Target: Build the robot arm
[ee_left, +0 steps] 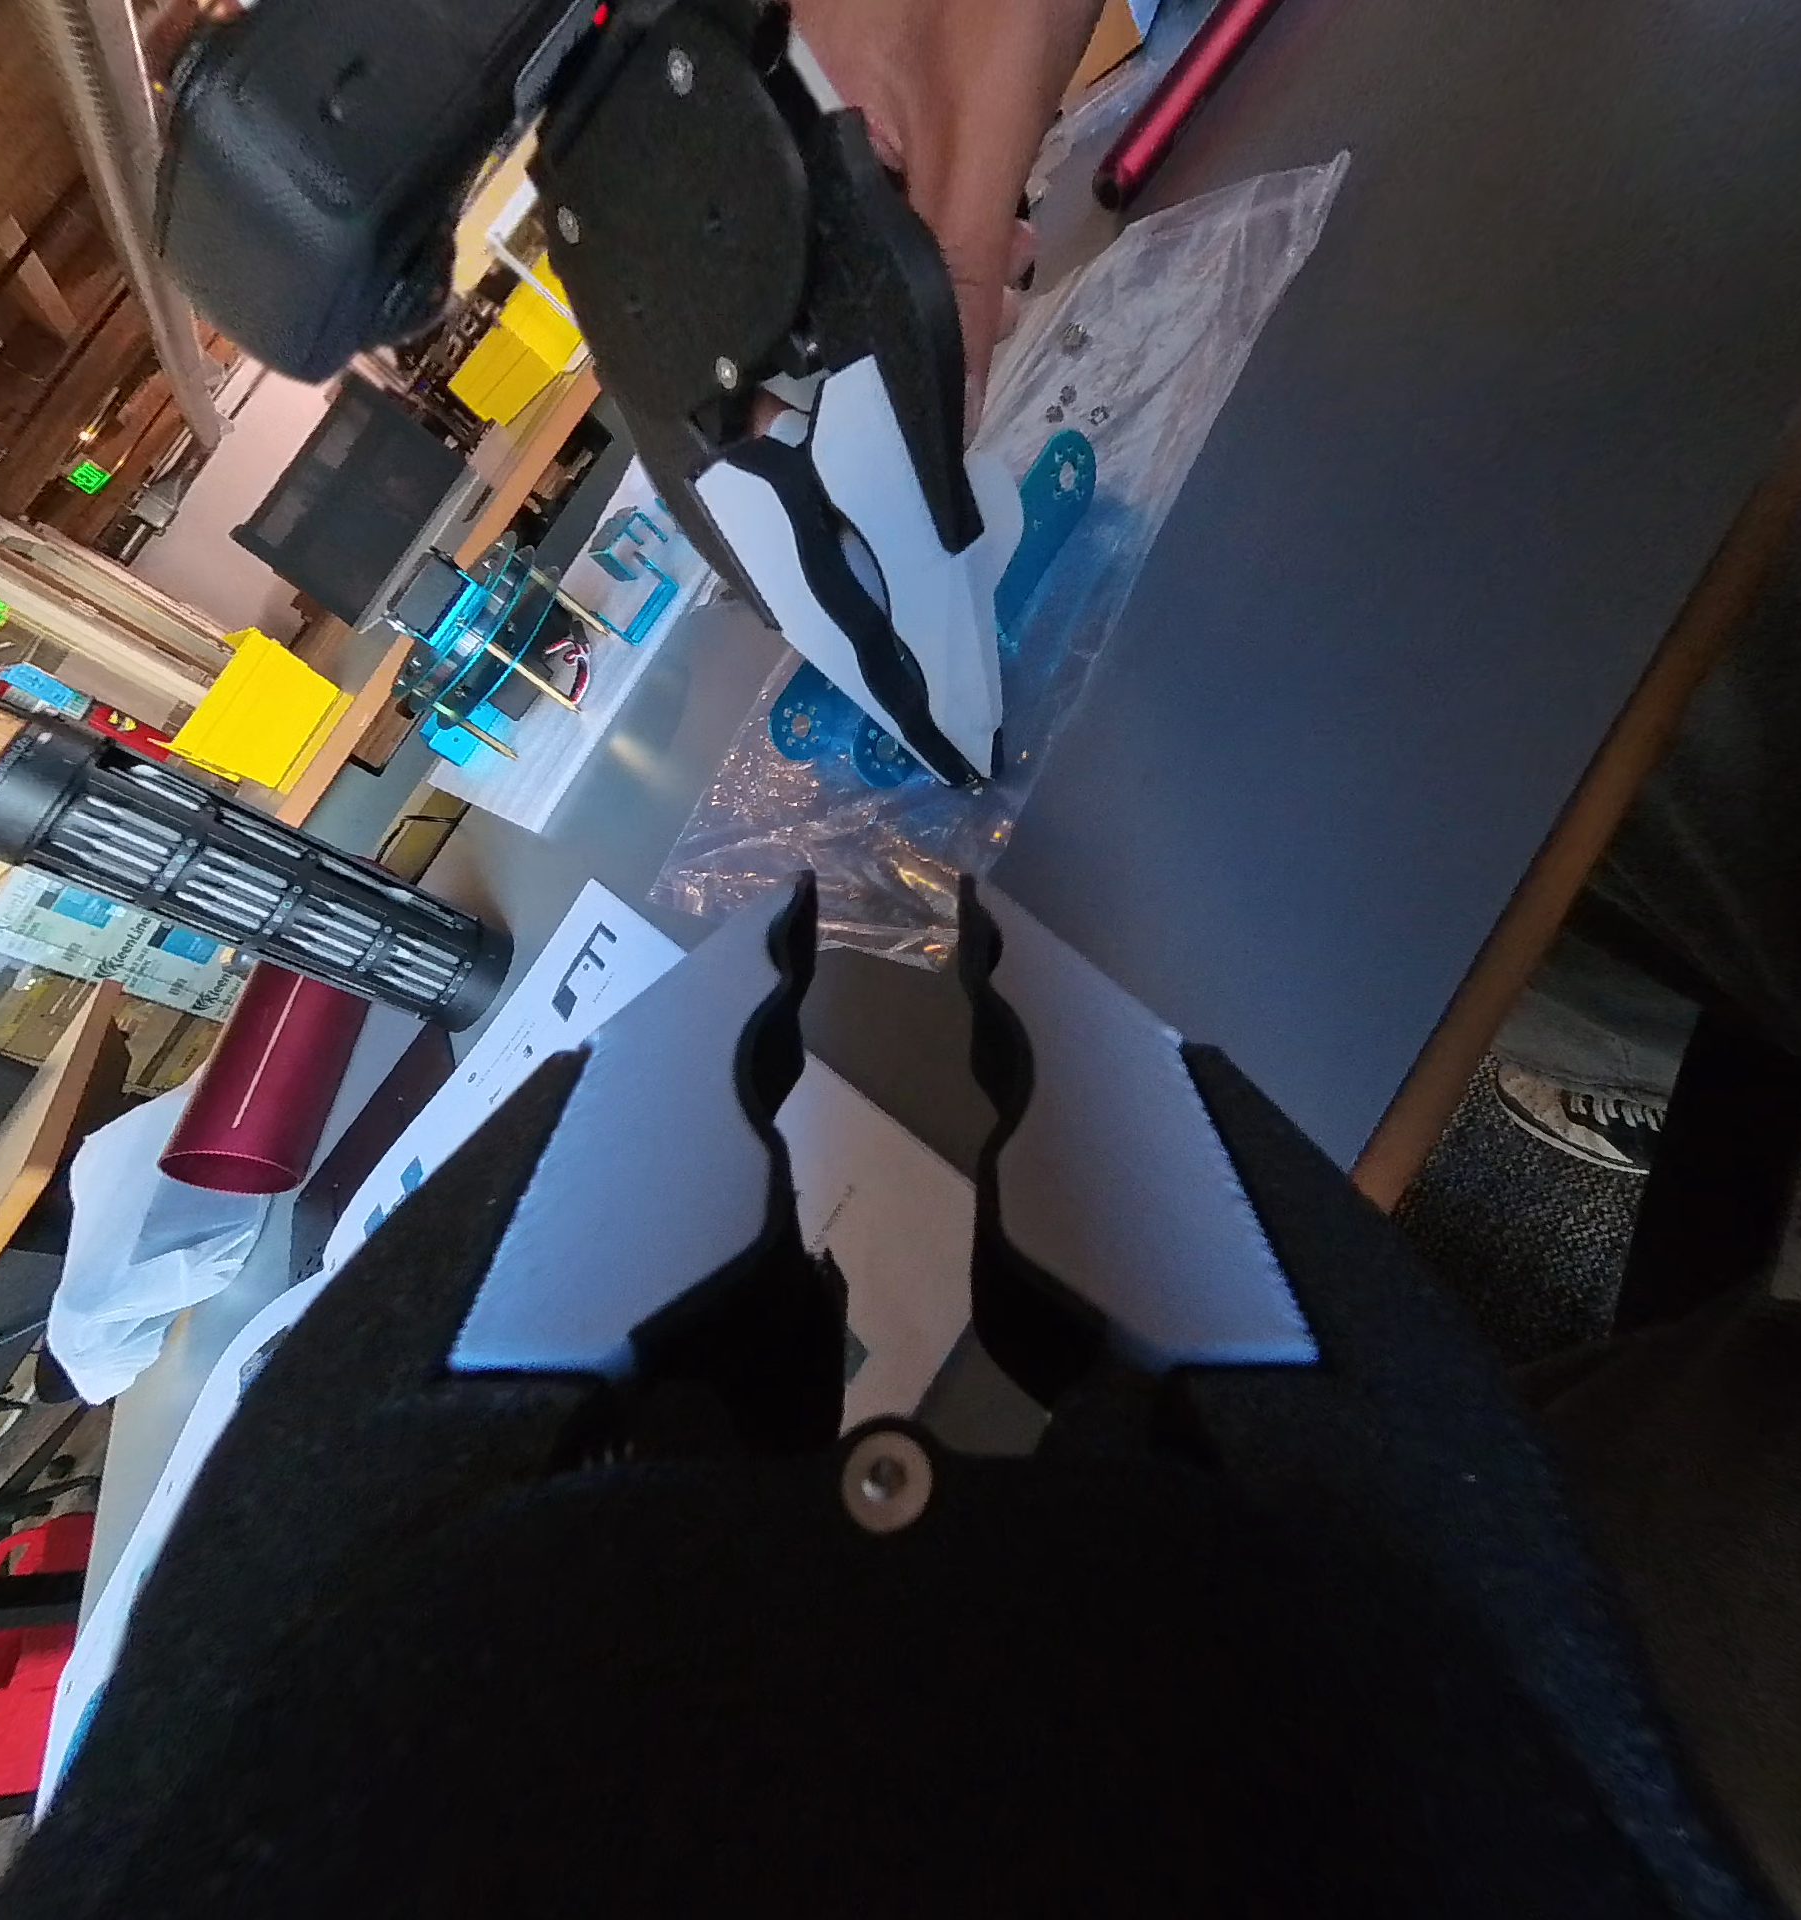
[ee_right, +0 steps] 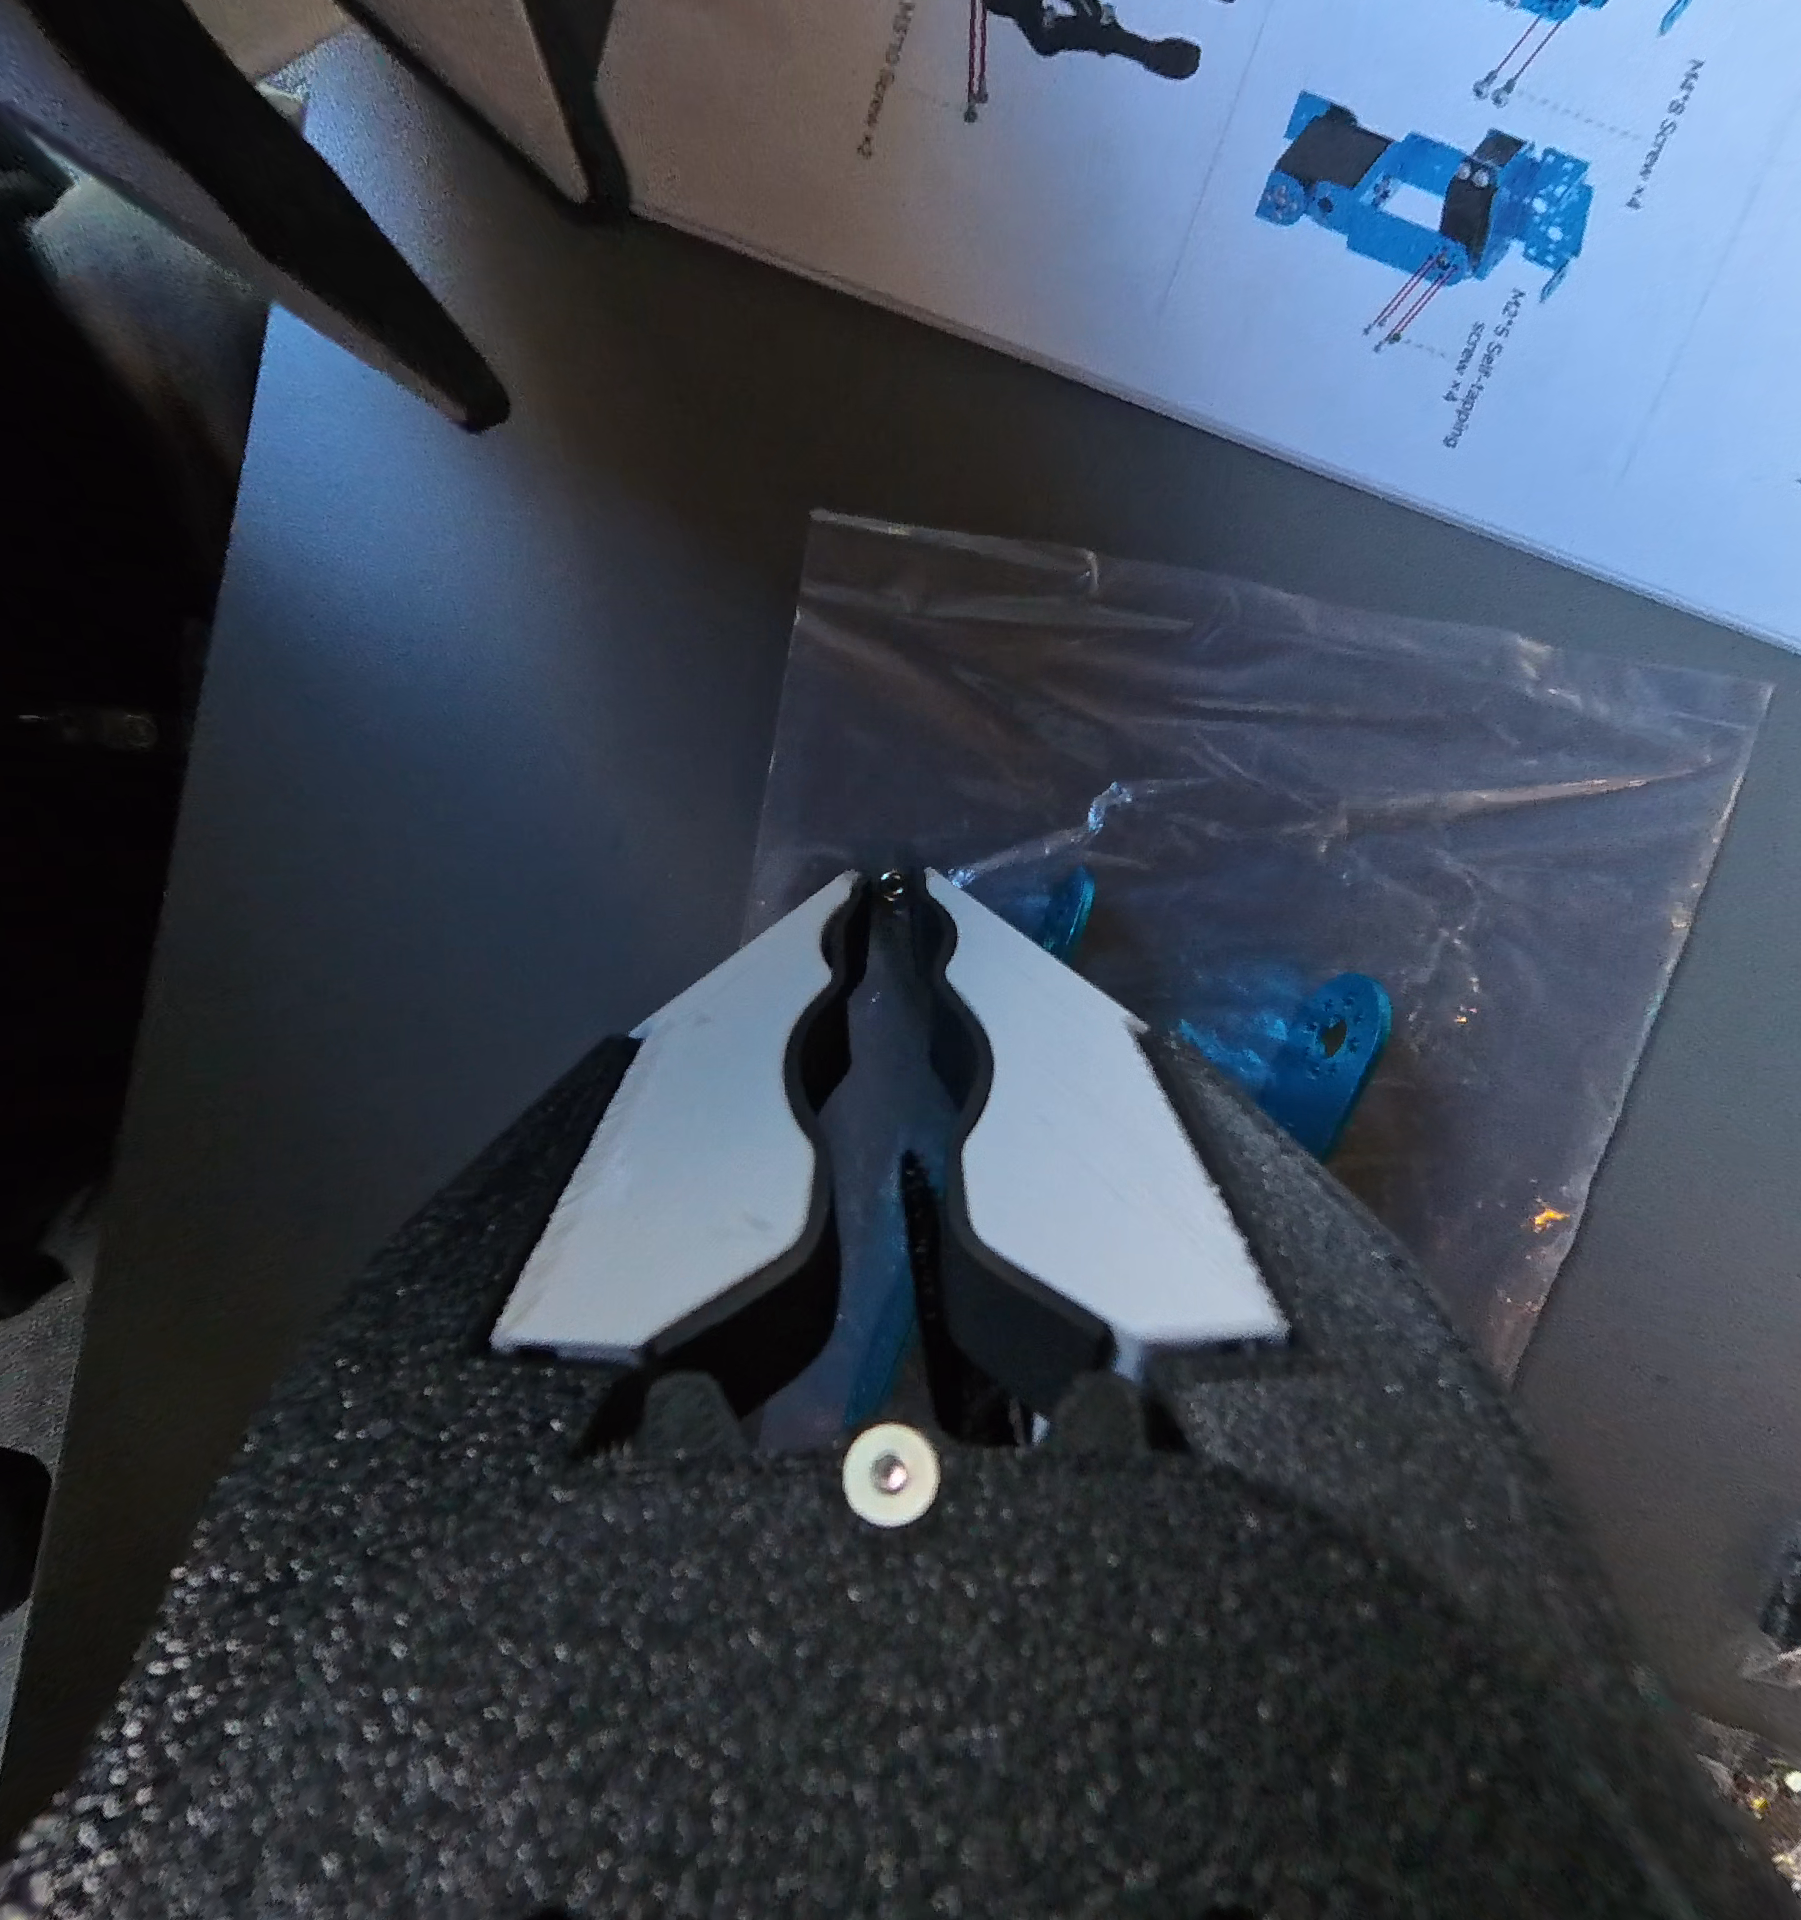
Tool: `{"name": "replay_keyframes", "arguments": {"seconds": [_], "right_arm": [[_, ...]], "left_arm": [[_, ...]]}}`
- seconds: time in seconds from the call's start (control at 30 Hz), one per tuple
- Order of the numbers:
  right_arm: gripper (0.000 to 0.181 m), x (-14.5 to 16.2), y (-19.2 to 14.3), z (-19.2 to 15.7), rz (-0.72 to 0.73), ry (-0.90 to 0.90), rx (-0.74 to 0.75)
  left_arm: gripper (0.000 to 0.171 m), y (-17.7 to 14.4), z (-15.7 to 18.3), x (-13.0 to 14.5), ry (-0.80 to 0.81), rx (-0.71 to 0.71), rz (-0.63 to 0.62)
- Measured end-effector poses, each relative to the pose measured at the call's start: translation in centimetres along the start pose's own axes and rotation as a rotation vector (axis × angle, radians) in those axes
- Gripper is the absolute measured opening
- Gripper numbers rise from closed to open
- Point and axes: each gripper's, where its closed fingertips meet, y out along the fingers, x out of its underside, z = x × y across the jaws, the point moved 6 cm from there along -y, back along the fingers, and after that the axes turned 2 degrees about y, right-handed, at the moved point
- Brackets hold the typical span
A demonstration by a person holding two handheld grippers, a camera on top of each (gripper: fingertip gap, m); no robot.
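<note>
My right gripper (ee_right: 891, 881) is shut on a small black screw (ee_right: 890, 885), with its tips down at the near edge of a clear plastic bag (ee_right: 1343, 727) on the dark grey table (ee_right: 511, 727). The bag holds blue metal servo brackets (ee_right: 1332, 1049). In the left wrist view the right gripper (ee_left: 979, 771) reaches down from the top, held by a hand, and pinches at the bag (ee_left: 1166, 312) beside blue discs (ee_left: 802, 717). My left gripper (ee_left: 885, 909) is open and empty, hovering just short of the bag's near corner.
A printed instruction sheet (ee_right: 1395, 260) lies beyond the bag. A black bit-holder cylinder (ee_left: 231, 894), a red tube (ee_left: 262, 1081), a white plastic bag (ee_left: 137, 1247) and a part-built blue assembly (ee_left: 480, 644) lie to the left. The table's wooden edge (ee_left: 1602, 779) runs on the right. The gap from one gripper's tips to the other's is roughly 9 cm.
</note>
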Motion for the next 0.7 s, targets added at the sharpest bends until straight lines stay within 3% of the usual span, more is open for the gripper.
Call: {"name": "replay_keyframes", "arguments": {"seconds": [0.2, 0.3, 0.5, 0.6, 0.7], "right_arm": [[0.005, -0.2, 0.0, 0.0, -0.040, -0.006, -0.020], [0.004, 0.0, -0.1, 0.3, 0.021, 0.040, -0.072], [0.004, -0.6, -3.2, 0.9, 0.376, 0.212, -0.238], [0.004, -1.7, -5.1, 0.4, 0.612, 0.313, -0.461], [0.004, -2.4, -5.9, -0.2, 0.741, 0.351, -0.624]], "left_arm": [[0.027, 0.1, 0.0, -0.1, 0.019, -0.007, -0.009], [0.027, 0.3, -0.4, -0.2, 0.056, -0.061, -0.013], [0.026, 1.1, -0.8, -1.2, 0.184, -0.189, 0.048], [0.027, 1.7, -1.4, -2.1, 0.253, -0.287, 0.115], [0.027, 2.0, -1.9, -3.1, 0.307, -0.382, 0.195]]}}
